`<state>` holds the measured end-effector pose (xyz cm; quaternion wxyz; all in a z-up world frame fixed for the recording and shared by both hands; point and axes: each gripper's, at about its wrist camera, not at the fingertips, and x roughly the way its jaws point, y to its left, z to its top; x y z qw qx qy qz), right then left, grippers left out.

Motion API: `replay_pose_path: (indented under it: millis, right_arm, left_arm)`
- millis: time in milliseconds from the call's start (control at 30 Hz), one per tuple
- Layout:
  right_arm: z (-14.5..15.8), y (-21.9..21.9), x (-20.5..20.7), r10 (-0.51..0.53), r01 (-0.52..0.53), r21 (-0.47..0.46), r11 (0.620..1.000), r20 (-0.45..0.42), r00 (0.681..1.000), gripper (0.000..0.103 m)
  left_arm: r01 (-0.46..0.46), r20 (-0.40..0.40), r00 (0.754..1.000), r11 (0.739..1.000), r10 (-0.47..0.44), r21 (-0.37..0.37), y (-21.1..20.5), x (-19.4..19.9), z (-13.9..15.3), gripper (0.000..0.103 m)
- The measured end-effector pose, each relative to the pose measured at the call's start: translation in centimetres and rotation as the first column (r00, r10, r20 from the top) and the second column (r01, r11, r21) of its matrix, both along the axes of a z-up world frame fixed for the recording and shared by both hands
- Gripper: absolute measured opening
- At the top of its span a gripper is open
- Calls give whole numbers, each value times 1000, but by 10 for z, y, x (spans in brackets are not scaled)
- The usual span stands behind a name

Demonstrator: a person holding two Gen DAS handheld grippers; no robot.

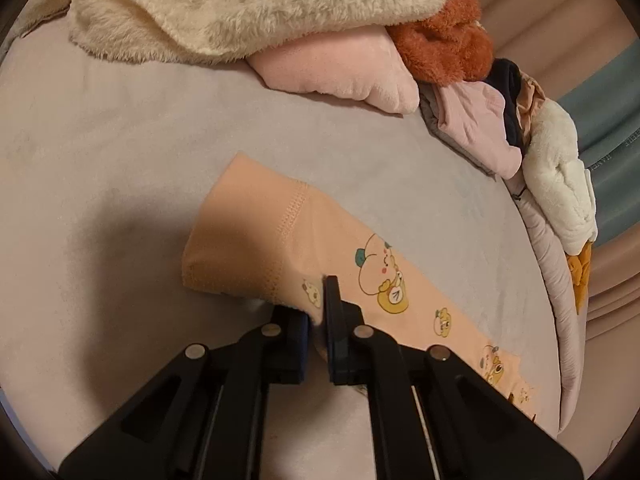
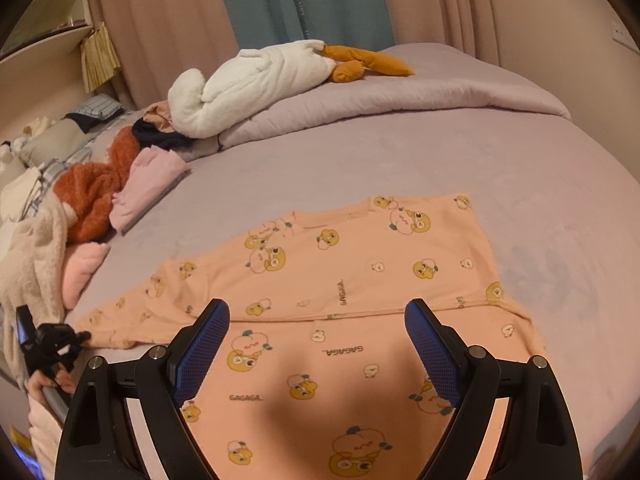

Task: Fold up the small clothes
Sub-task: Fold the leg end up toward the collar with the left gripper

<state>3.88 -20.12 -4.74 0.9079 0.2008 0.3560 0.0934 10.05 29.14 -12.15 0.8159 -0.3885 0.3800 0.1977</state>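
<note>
A peach child's shirt (image 2: pixel 360 280) with yellow cartoon prints lies spread on the lilac bed, its lower part folded up over the body. One long sleeve (image 1: pixel 280 236) stretches out to the left. My left gripper (image 1: pixel 318 312) is shut on the sleeve near its cuff, low over the bed; it also shows in the right wrist view (image 2: pixel 52 344) at the sleeve's end. My right gripper (image 2: pixel 316 344) is open and empty, hovering over the folded lower part of the shirt.
A pile of clothes lies along the bed's far side: a cream fleece (image 1: pixel 248 4), a rust fluffy garment (image 2: pixel 96 196), pink pieces (image 1: pixel 344 72) and a white plush goose (image 2: pixel 256 80). A bunched quilt (image 2: pixel 400 96) and curtains (image 2: pixel 304 0) are behind.
</note>
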Motion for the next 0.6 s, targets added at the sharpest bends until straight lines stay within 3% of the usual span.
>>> replay_pose_path:
  millis: [267, 600]
  right_arm:
    - [0, -12, -2, -27, 27, 20, 999, 9, 1000, 89]
    - [-3, -30, -7, -61, 60, 61, 996, 8, 998, 89]
  left_arm:
    - [33, 19, 999, 997, -34, 72, -21, 0, 21, 4]
    - [160, 121, 976, 975, -179, 153, -75, 4, 77, 4]
